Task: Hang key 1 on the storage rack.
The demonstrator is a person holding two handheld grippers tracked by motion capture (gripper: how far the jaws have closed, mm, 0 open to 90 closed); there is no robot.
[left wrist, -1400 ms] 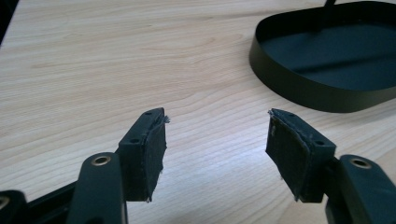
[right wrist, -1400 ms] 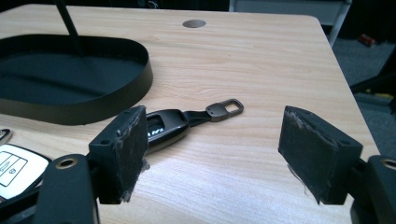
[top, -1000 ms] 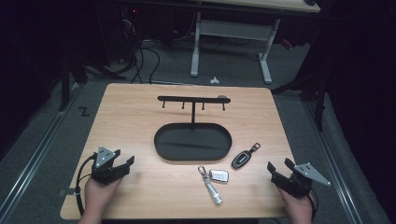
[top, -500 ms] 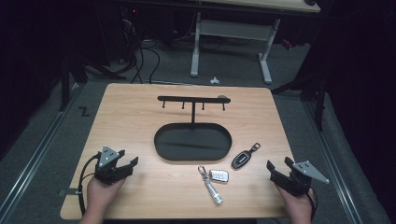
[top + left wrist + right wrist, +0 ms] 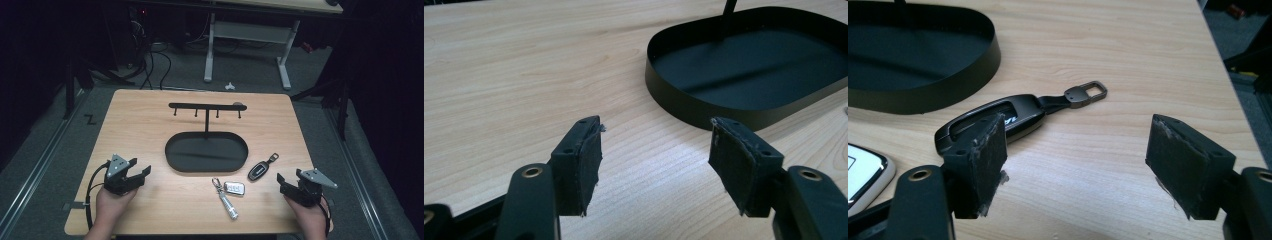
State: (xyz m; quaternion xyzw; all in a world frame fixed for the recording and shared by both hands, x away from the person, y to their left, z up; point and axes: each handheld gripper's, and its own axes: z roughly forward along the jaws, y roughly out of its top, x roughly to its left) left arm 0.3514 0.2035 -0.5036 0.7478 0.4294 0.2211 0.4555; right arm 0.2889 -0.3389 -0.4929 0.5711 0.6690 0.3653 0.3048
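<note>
A black oval tray with an upright hook rack stands mid-table; its rim lies ahead of my left gripper, which is open and holds nothing. That left gripper rests at the front left. A dark key fob with a metal loop lies right of the tray. My right gripper, open and empty, points at the dark key fob from close by. At the front right sits the right gripper. A silver fob and a small metal flashlight on a ring lie between the hands.
The wooden table has bare room on its left and back. Its right edge runs close to my right gripper. Beyond the table stand a white desk frame and floor cables.
Both hands have crept slightly forward toward the table's middle. Nothing on the table has moved.
</note>
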